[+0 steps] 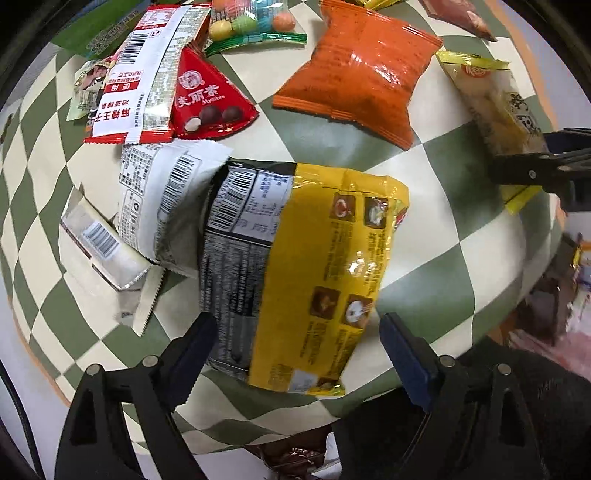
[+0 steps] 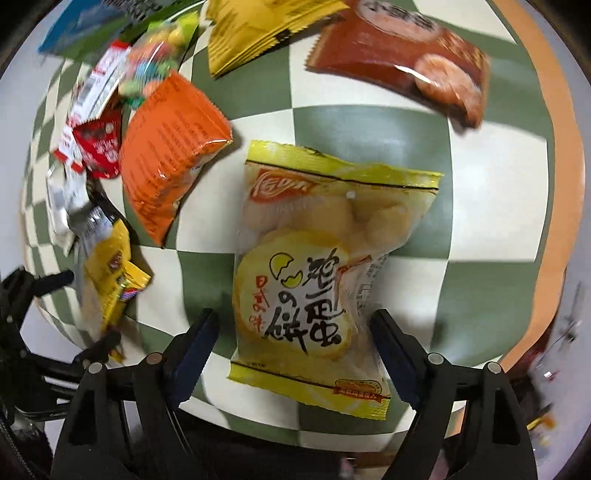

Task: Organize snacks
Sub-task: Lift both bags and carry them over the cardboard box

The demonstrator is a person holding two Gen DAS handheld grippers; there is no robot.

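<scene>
Noodle pack [image 1: 295, 273] lies on table [image 1: 461, 280], w/ chip bag [image 1: 362, 74] behind it.

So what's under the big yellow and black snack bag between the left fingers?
The yellow and black snack bag overlaps one edge of a white barcoded packet; the rest lies on the green and cream checkered cloth. Anything fully beneath the bag is covered and cannot be seen.

Two hand-held grippers: left hand-held gripper [image 1: 295, 354], right hand-held gripper [image 2: 291, 350]. One orange packet [image 1: 360, 70], one yellow-and-black packet [image 1: 299, 273], one egg-biscuit packet [image 2: 317, 280], one candy bag [image 1: 251, 22], one brown packet [image 2: 402, 55]. White wrappers [image 1: 162, 206] overlap; perhaps three.
</scene>
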